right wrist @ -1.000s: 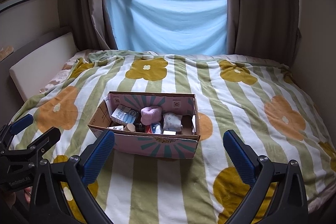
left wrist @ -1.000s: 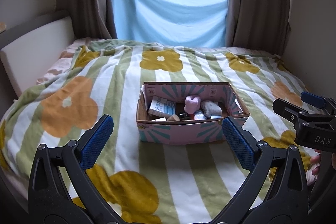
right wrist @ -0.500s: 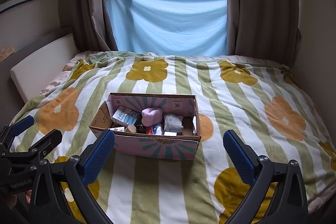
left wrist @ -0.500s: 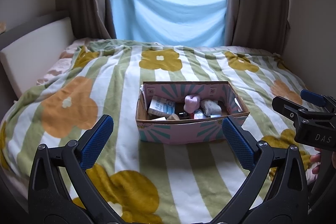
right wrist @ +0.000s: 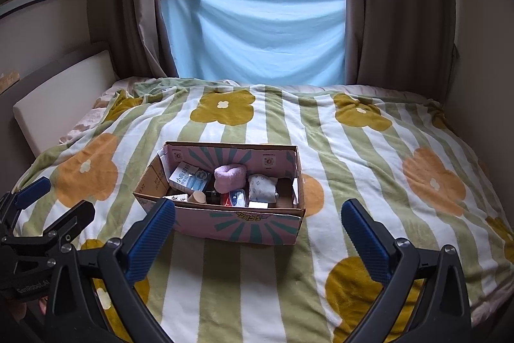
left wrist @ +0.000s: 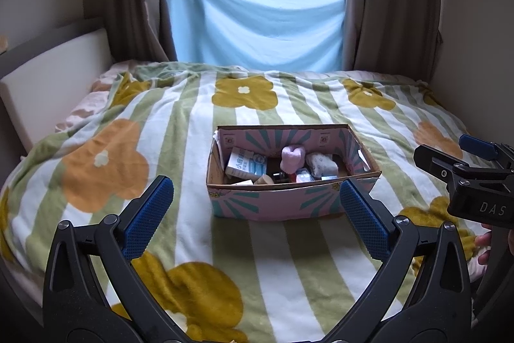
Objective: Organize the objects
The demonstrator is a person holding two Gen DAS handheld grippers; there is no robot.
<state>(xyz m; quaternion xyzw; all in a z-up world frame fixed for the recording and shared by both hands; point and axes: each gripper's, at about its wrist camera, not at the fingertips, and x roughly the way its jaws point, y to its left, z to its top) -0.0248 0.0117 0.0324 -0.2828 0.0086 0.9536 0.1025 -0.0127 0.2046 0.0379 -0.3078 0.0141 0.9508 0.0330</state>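
Box (left wrist: 276,201) on the bed (left wrist: 160,124) at 12 o'clock, small things inside, both grippers (left wrist: 253,211) (right wrist: 258,229) low with jaws spread wide, holding nothing; either packed or waiting for unpacking.

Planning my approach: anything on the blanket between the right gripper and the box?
Nothing: in the right wrist view only bare striped blanket lies between the open right gripper and the box.
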